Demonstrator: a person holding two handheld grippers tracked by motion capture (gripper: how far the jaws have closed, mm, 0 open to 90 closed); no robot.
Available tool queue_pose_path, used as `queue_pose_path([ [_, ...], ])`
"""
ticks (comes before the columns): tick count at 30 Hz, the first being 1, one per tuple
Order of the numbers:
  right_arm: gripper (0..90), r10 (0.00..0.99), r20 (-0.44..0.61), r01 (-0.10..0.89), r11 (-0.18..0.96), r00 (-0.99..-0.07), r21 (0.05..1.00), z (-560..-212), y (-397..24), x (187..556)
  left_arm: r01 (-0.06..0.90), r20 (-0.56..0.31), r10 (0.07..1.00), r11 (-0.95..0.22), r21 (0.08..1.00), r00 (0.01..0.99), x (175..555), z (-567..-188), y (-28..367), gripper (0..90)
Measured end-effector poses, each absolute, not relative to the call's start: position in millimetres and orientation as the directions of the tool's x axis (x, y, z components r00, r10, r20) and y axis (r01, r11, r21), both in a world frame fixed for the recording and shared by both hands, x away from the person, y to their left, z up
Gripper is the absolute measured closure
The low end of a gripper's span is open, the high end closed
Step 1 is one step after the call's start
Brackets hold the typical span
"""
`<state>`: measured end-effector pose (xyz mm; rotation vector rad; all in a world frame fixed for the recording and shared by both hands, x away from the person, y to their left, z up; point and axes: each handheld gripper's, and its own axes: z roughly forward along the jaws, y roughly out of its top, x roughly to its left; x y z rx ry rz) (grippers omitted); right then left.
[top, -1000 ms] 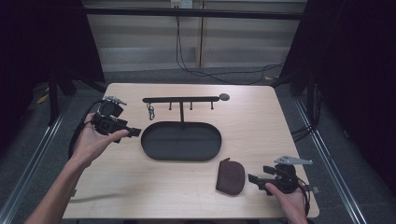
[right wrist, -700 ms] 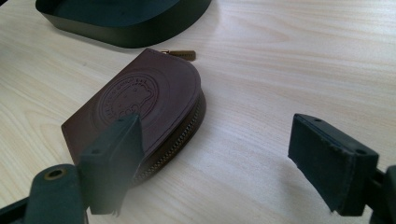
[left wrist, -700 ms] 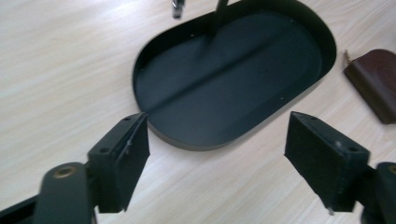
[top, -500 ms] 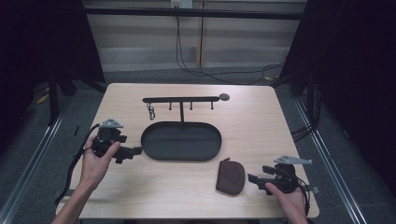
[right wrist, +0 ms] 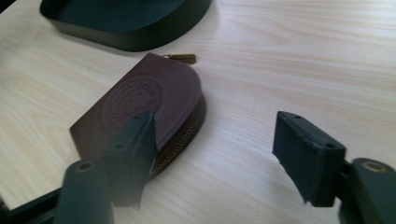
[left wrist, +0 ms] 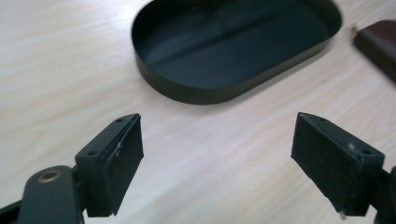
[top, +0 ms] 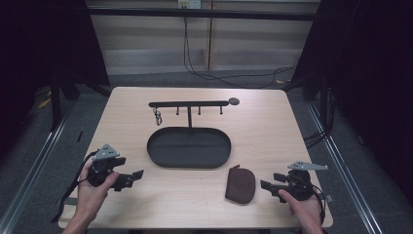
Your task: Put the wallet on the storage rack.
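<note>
A brown leather zip pouch point(top: 240, 184) lies flat on the wooden table point(top: 272, 136), just in front of a black oval tray point(top: 189, 147). The tray carries a black rack point(top: 189, 104) with small hooks; a key ring point(top: 157, 116) hangs at its left end. My right gripper point(top: 268, 185) rests at the table's front right, open, its jaws just right of the pouch point(right wrist: 140, 109). My left gripper point(top: 131, 178) sits at the front left, open and holding nothing, aimed at the tray point(left wrist: 233, 44).
The pouch's brass zip pull point(right wrist: 180, 58) lies between the pouch and the tray wall point(right wrist: 135, 39). Metal rails point(top: 34, 165) and dark floor flank the table. Cables point(top: 219, 73) run along the floor behind it.
My left gripper has drawn back from the rack's left end toward the table's front left. The right gripper has stayed beside the pouch.
</note>
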<state>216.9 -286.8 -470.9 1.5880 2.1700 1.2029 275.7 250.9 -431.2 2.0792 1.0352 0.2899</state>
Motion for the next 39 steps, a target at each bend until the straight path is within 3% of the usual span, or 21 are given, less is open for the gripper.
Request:
queue_pose_path([
  [6, 35.9, 0.854, 0.299, 0.712, 0.112, -0.425, 0.693, -465, -281, 217, 0.580, -0.129, 0.769, -0.348, 0.737, 0.625, 257, -443, 252, 16.6],
  [9, 35.1, 0.856, 0.292, 0.716, 0.122, -0.426, 0.687, -462, -278, 219, 0.590, -0.166, 0.772, -0.309, 0.746, 0.614, 252, -448, 256, 16.5],
  [14, 33.7, 0.833, 0.331, 0.736, 0.128, -0.444, 0.664, -456, -270, 221, 0.585, -0.182, 0.733, -0.341, 0.736, 0.655, 250, -456, 252, 16.5],
  [21, 24.8, 0.824, 0.303, 0.779, 0.238, -0.478, 0.581, -448, -249, 236, 0.586, -0.201, 0.695, -0.374, 0.719, 0.690, 253, -464, 244, 16.4],
  [39, 17.3, 0.805, 0.225, 0.816, 0.458, -0.549, 0.352, -444, -214, 284, 0.585, -0.220, 0.660, -0.401, 0.705, 0.718, 251, -467, 245, 16.5],
])
